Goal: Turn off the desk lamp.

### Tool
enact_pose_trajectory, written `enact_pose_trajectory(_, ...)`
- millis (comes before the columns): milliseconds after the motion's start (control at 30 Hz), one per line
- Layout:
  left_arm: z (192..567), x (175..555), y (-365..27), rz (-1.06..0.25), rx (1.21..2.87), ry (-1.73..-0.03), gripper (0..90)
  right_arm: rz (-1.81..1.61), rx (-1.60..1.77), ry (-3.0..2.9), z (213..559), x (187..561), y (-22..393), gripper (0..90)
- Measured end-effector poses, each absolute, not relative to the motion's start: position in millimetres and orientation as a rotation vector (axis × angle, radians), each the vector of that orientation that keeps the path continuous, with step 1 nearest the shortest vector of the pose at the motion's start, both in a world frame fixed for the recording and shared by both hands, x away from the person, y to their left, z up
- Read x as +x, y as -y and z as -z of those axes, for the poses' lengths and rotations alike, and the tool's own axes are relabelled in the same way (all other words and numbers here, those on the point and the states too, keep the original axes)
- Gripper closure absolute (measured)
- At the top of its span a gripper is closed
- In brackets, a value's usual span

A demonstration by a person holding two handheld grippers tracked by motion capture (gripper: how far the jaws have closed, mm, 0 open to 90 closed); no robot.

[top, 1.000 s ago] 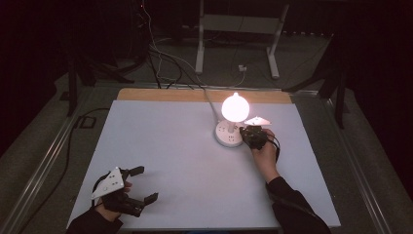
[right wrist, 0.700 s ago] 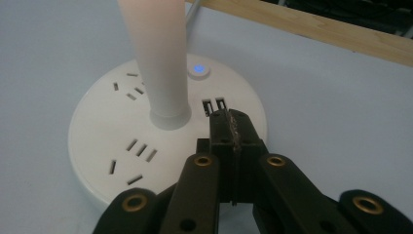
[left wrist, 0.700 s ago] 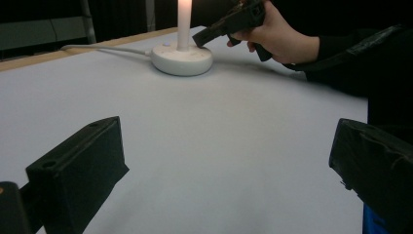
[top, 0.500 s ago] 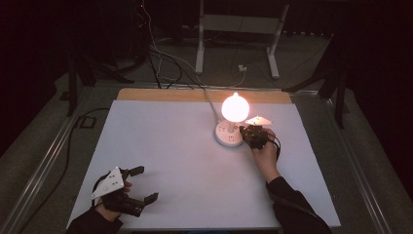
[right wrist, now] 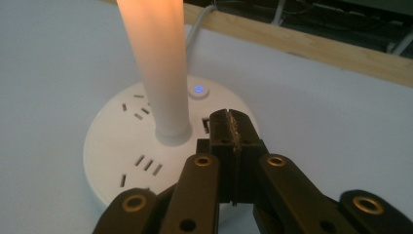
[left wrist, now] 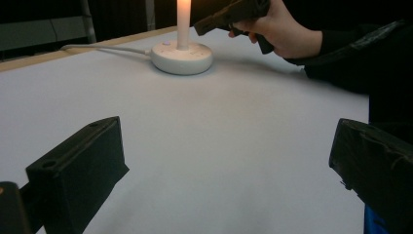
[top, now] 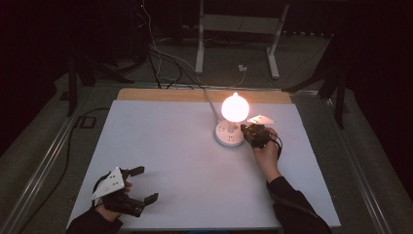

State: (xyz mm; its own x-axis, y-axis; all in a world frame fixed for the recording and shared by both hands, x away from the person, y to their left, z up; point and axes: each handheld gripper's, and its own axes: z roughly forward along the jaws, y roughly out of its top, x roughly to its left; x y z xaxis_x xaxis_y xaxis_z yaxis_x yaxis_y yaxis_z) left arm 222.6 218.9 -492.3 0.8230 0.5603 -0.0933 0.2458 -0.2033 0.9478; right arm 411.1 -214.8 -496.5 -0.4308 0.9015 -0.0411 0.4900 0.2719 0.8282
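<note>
The right hand-held gripper (right wrist: 233, 127) has its jaws pressed together, empty, tips over the round white power-strip lamp base (right wrist: 126, 161) beside its glowing stem (right wrist: 160, 68). The left hand-held gripper (top: 141, 185) rests with jaws spread wide on the white surface (top: 185, 161), well apart from the base.

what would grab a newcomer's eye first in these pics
The glowing lamp stands out first, lit warm orange on its round white socket base toward the far right of the white table, in an otherwise dark room. Next is the right hand-held gripper, jaws shut, poised over that base. The left hand-held gripper sits open at the near left corner.
</note>
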Motion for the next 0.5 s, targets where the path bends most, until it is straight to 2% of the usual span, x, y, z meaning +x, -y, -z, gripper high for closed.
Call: enact_pose_trajectory(500,492,222,-219,-0.327,1.796,-0.615,0.5,-1.0,1.232,-2.065,509,412,210,89.9)
